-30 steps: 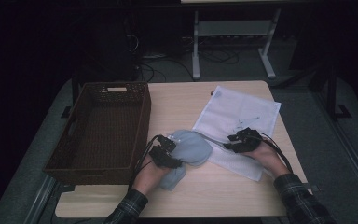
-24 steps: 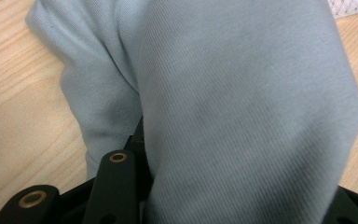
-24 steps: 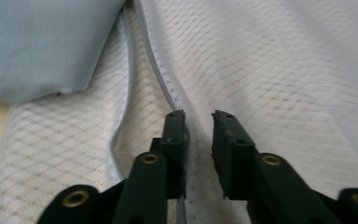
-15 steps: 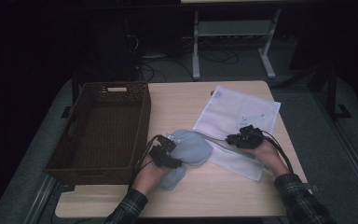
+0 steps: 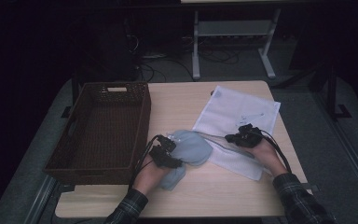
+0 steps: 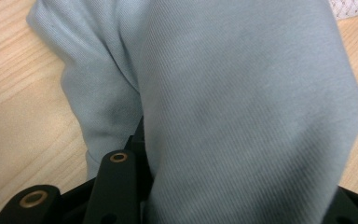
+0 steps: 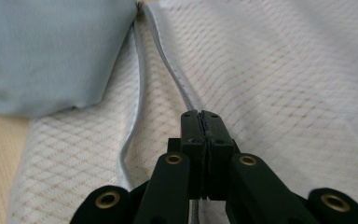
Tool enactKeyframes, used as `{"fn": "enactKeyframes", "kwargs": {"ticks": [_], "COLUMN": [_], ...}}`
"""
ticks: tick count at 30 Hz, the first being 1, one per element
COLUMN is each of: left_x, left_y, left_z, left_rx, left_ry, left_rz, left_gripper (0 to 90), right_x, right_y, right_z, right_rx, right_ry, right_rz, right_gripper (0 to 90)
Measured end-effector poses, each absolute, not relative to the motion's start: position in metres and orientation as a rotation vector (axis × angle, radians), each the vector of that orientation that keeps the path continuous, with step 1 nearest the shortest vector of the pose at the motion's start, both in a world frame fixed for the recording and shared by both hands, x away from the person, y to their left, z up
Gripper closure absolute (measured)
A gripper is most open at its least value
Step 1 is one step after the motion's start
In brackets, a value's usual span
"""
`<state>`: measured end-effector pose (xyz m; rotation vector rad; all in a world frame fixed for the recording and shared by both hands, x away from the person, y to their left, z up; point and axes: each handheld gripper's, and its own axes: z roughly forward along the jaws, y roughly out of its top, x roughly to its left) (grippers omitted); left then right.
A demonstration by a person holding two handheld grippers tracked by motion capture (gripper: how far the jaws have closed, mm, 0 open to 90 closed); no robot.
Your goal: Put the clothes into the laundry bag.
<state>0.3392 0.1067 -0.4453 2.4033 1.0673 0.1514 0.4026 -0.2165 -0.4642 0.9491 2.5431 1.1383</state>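
A light blue cloth (image 5: 193, 147) lies bunched on the wooden table (image 5: 177, 102), partly on the edge of a white mesh bag (image 5: 237, 109). My left gripper (image 5: 172, 149) is at the cloth's near left side. In the left gripper view the blue cloth (image 6: 242, 107) runs between the black jaws and drapes over them, so it is shut on the cloth. My right gripper (image 5: 229, 138) rests on the mesh bag. Its jaws have just been closing and now meet (image 7: 200, 116) on the bag's grey hem (image 7: 168, 65).
A dark brown wicker basket (image 5: 98, 88) stands on the left of the table, right beside the left hand. Bare table shows behind the cloth and along the near edge. Metal stand legs (image 5: 233, 32) and cables are on the floor beyond.
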Motion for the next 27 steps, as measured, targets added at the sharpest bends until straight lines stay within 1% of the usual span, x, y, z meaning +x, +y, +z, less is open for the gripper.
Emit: {"fn": "enactKeyframes", "kwargs": {"ticks": [5,27], "left_x": [0.339,0.34], "left_y": [0.107,0.106], "left_z": [-0.445,-0.445], "left_rx": [2.406,2.419], "left_ry": [1.065,1.064], "left_rz": [0.155,0.154], "left_gripper": [56.8,56.9], "right_x": [0.403,0.402], "right_y": [-0.222,-0.216], "right_z": [-0.452,-0.408], "right_rx": [0.974,0.948], "right_ry": [2.492,2.415], "right_rz": [1.202,1.266], "right_gripper": [88.4,88.4]}}
